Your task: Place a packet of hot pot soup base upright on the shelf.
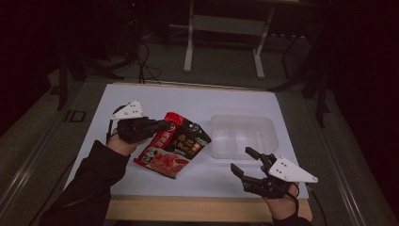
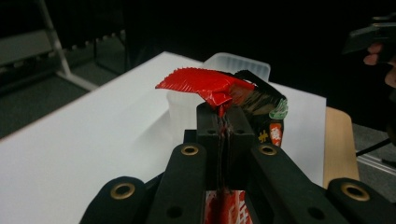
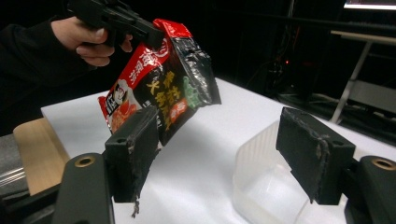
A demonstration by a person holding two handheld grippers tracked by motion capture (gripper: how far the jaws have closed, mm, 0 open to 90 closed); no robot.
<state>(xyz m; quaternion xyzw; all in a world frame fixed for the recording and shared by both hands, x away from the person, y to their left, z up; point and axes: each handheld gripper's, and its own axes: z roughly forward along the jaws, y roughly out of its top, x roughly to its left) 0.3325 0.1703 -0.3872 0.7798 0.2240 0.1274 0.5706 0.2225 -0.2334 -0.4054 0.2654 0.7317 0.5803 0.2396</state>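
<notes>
A red and black snack packet point(image 1: 174, 147) hangs tilted just above the white tabletop point(image 1: 141, 101), left of centre. My left gripper point(image 1: 167, 125) is shut on its red top edge; in the left gripper view the jaws point(image 2: 226, 116) pinch the crumpled red seal of the packet point(image 2: 205, 84). My right gripper point(image 1: 241, 159) hovers near the front right, open, with nothing between its pads. Its own view shows the gripper point(image 3: 222, 149) standing wide, with the packet point(image 3: 163, 79) hanging beyond from the left gripper point(image 3: 116, 18).
A clear plastic container point(image 1: 242, 118) with compartments sits on the table right of the packet, just beyond my right gripper, and appears again as the container point(image 3: 261, 154) close by the right pad. A wooden table edge point(image 1: 188, 209) runs along the front. Table legs and cables stand behind.
</notes>
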